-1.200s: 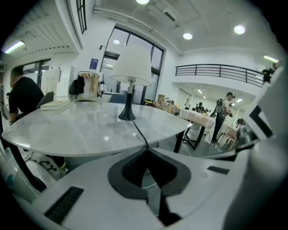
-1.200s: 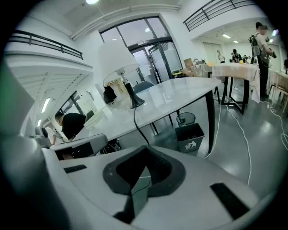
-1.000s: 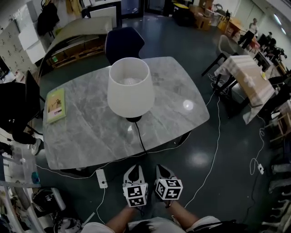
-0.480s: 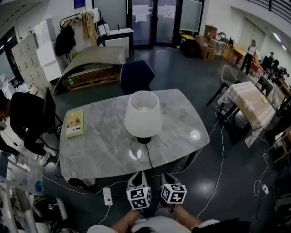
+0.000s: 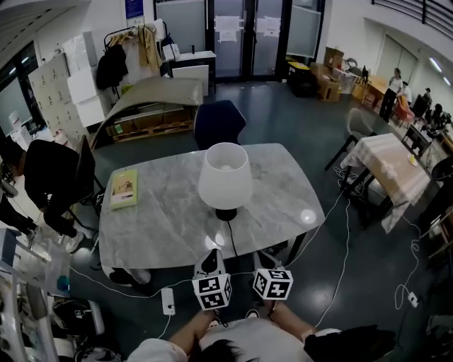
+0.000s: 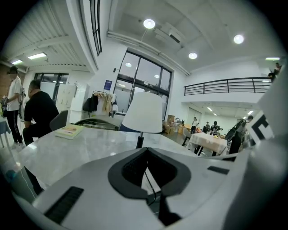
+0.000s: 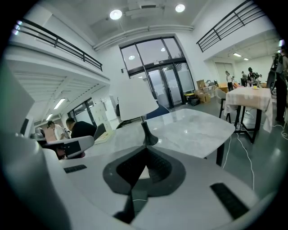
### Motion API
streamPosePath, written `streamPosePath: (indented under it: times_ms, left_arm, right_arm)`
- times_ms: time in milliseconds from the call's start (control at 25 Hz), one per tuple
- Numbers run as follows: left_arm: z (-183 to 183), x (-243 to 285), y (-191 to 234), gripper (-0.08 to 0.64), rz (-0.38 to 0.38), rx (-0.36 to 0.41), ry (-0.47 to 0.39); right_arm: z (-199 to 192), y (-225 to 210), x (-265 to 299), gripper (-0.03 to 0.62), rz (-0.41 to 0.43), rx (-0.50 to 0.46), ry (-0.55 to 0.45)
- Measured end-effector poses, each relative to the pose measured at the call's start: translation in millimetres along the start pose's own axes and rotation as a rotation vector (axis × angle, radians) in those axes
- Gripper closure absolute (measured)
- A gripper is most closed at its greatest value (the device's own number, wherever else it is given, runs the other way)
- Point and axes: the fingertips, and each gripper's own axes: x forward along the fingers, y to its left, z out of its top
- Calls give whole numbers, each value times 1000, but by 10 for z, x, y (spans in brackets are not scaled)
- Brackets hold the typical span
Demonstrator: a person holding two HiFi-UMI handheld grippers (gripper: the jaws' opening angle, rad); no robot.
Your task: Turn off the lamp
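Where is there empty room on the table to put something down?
Right of the lamp, the marble table is bare out to its edge. Left, a bare strip lies between the green book and the lamp. The middle front holds the lamp's base and cord.

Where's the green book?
In the head view, the green book lies flat near the marble table's left edge, well left of the white lamp.

No legible text is found. Blue sign [image 5: 133, 8], at 11 o'clock from the lamp [image 5: 225, 177]: print is too small to be read. White sheets [image 5: 228, 23] on the glass doors [image 5: 230, 53] at 12 o'clock: unreadable. Book [image 5: 124, 189] cover at 9 o'clock: lettering is not resolved.
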Motion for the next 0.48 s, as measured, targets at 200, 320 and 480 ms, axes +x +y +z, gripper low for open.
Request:
streamPosePath:
  times_ms: [200,320,480]
  left_arm:
    - [95,54,-88,551,-2,-1,-20]
    - [101,76,-105,552,-1,-1,-17]
    - [87,109,-94,552,9,-5,-12]
  right_arm:
    - [120,20,38,592,23,-18,-16]
    - [142,61,61,593,36,-25,-15]
    - [119,89,98,592,54,-42,-2]
